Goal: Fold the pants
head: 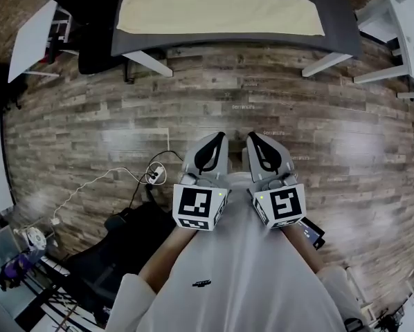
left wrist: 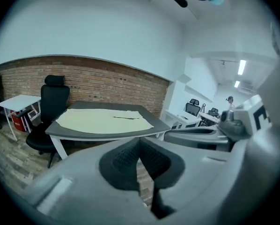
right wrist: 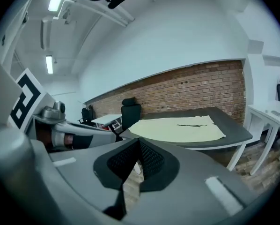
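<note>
Pants (head: 214, 9) lie spread flat on the dark grey table (head: 338, 33).

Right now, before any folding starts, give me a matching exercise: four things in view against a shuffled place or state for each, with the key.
Things:
1 pants
2 office chair
3 left claw
4 white power strip

Places or states:
A shut and empty, over the wood floor
B lying on the floor with a cable attached
C spread flat on the grey table
D black, standing at the table's end

Pairs: 1-C; 2-D; 3-A; 4-B
</note>
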`<state>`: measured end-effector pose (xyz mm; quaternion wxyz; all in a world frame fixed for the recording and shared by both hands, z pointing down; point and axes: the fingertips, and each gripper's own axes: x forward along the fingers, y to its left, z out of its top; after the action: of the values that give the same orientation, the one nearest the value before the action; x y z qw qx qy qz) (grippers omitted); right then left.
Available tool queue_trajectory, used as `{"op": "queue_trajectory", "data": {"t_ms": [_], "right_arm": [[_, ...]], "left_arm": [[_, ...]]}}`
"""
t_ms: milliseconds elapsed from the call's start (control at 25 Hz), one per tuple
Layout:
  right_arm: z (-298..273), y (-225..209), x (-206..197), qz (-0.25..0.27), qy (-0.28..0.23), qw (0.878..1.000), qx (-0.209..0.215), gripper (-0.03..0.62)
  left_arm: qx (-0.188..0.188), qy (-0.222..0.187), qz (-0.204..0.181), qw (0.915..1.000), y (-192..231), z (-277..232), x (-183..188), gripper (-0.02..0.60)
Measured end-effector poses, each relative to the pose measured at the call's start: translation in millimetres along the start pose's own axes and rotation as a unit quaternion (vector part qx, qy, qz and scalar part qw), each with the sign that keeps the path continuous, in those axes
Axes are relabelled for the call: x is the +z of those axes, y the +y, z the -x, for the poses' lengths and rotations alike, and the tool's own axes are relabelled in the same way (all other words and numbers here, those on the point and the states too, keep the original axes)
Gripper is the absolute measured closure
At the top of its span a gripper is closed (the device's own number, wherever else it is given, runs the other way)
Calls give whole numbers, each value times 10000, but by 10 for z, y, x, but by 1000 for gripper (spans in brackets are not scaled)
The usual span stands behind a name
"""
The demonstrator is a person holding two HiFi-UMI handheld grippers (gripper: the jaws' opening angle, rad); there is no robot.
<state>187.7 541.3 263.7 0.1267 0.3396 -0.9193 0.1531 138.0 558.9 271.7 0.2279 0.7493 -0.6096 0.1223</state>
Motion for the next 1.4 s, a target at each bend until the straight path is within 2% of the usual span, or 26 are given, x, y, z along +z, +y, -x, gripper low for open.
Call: {"op": "queue_trajectory", "data": {"t_ms": [120,360,720,880,1000,1120,1400], "right_arm": [[-69,241,-28,-116,-115,9998,-88,591],[-319,610,-9,27,-263,9993,-269,591],[-600,797,92,-81,-245,9992,-291,591],[-779,693,157,-123,-317,9987,-367,591],[-910,538,126,-125,-150,9989,-427,591],[-1101,299,126,-134,30,9984,-541,591],[-1555,-420,438,-217,122,9981,-564,591]], "left_arm": [[-73,-90,-86,9999,167,183,-71,581],[-104,-282,-358,9989,593,479,-163,580],[-179,-340,-244,9990,979,581,-69,580],[-152,-304,-169,9993,1151,457,-10,580],[-170,-217,-181,9995,1214,289,28,580],[-201,-157,-220,9994,1278,32,170,580],[-195,-13,-398,9990,1407,-748,631,580]]}}
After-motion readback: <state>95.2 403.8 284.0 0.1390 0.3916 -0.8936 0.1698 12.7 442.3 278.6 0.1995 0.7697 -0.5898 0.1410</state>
